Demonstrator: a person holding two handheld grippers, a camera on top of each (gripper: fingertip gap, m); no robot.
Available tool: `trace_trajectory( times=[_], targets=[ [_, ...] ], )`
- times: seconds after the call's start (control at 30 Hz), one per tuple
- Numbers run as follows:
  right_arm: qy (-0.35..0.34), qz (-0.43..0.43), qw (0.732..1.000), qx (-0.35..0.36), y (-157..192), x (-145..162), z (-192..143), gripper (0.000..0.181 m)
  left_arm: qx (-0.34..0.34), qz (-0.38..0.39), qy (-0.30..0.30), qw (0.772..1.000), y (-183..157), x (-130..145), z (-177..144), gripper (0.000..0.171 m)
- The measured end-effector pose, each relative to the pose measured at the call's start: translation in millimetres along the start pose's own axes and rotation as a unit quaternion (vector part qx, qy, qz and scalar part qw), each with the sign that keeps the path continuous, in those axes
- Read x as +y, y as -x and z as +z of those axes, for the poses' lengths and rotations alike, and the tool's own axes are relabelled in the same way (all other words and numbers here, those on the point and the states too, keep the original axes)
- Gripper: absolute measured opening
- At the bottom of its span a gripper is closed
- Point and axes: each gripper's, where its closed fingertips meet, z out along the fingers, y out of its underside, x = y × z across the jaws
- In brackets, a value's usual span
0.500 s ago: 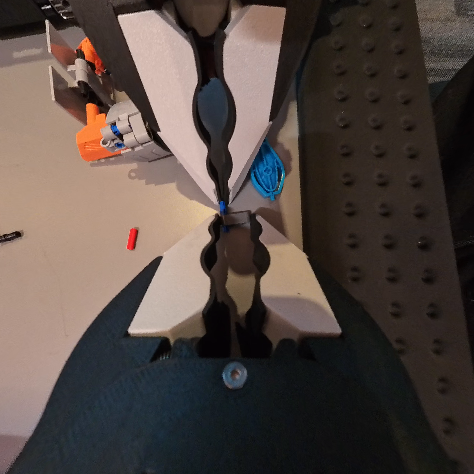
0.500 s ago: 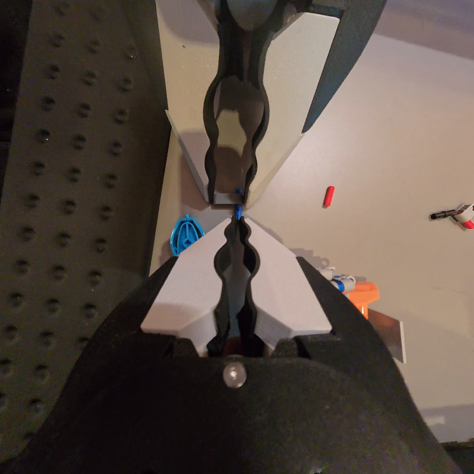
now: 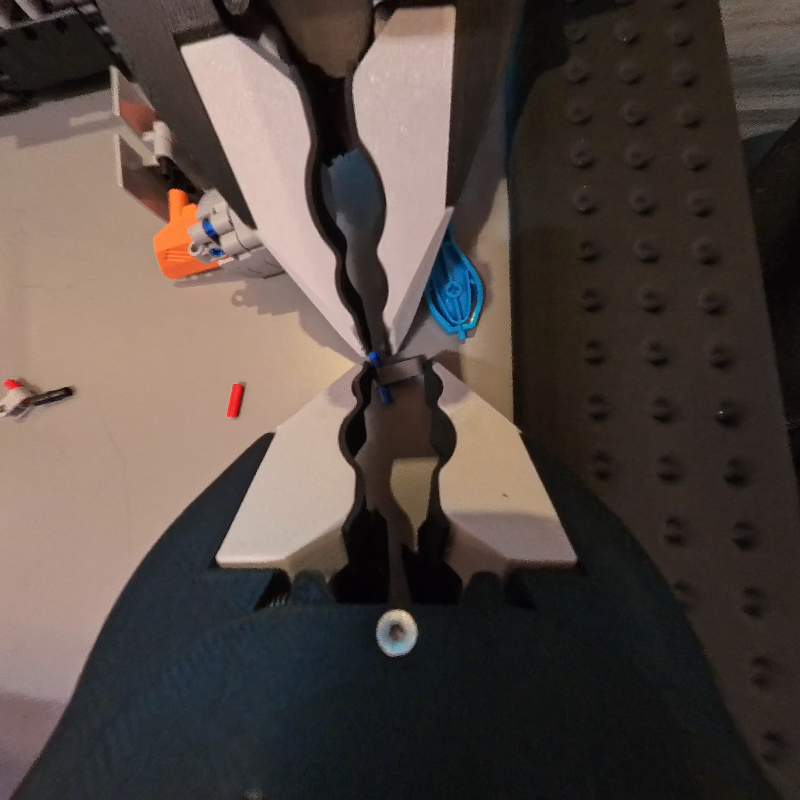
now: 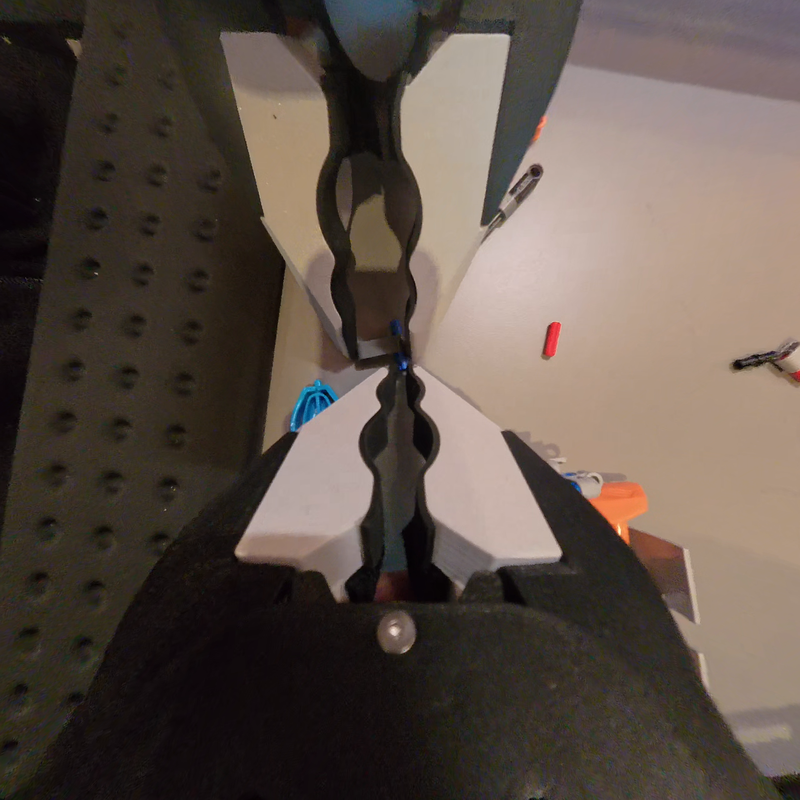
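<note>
Holding small grey plastic block [image 3: 400, 371] in narrowly set left gripper [image 3: 396, 376]; pinching short blue plastic pin [image 3: 374, 357] in near-closed right gripper [image 4: 402, 376]; pin through block's end, above beige worktop [image 3: 130, 346], neither released

Beige table [image 3: 108, 329] bears a red peg [image 3: 235, 400], blue piece [image 3: 454, 298].

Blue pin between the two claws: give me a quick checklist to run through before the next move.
1. Left claw clamped on grey piece: ok.
2. Right claw pinching blue pin: ok.
3. Pin passes through the grey piece, blue showing on both sides: ok.
4. Pin fully seated: cannot tell.
5. Red peg and blue oval part apart from both claws: ok.
</note>
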Motion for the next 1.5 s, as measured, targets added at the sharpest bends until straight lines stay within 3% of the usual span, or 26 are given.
trace_trajectory(
  times=[0.17,0.4,0.53,0.77,1.0,1.07,1.17,1.3,1.5],
  targets=[
    [-0.061,0.069,0.996,-0.01,-2,-20,-21,0.008,-0.102,0.078,-0.026,0.991,9,-13,-24,0.022],
    [-0.133,0.147,0.979,-0.051,8,-48,-27,0.017,-0.239,0.207,-0.009,0.949,5,-22,-51,0.022],
    [-0.193,0.17,0.96,-0.11,26,-68,-32,0.022,-0.271,0.237,-0.011,0.933,-5,-23,-62,0.022],
    [-0.189,0.165,0.961,-0.118,38,-73,-17,0.01,-0.3,0.28,-0.013,0.912,-22,-22,-64,0.022],
    [-0.199,0.157,0.962,-0.098,30,-71,-16,0.005,-0.294,0.241,-0.037,0.924,-20,-19,-71,0.021],
    [-0.206,0.165,0.961,-0.088,23,-68,-20,0.005,-0.288,0.203,-0.036,0.935,-11,-12,-80,0.029],
    [-0.208,0.172,0.96,-0.073,15,-61,-24,0.005,-0.248,0.112,0.027,0.962,8,24,-82,0.04],
    [-0.213,0.176,0.959,-0.057,7,-56,-29,0.005,-0.226,0.056,0.11,0.966,21,61,-75,0.043],
    [-0.209,0.176,0.961,-0.039,1,-49,-32,0.005,-0.204,0.047,0.125,0.97,23,69,-61,0.012]
  ],
)
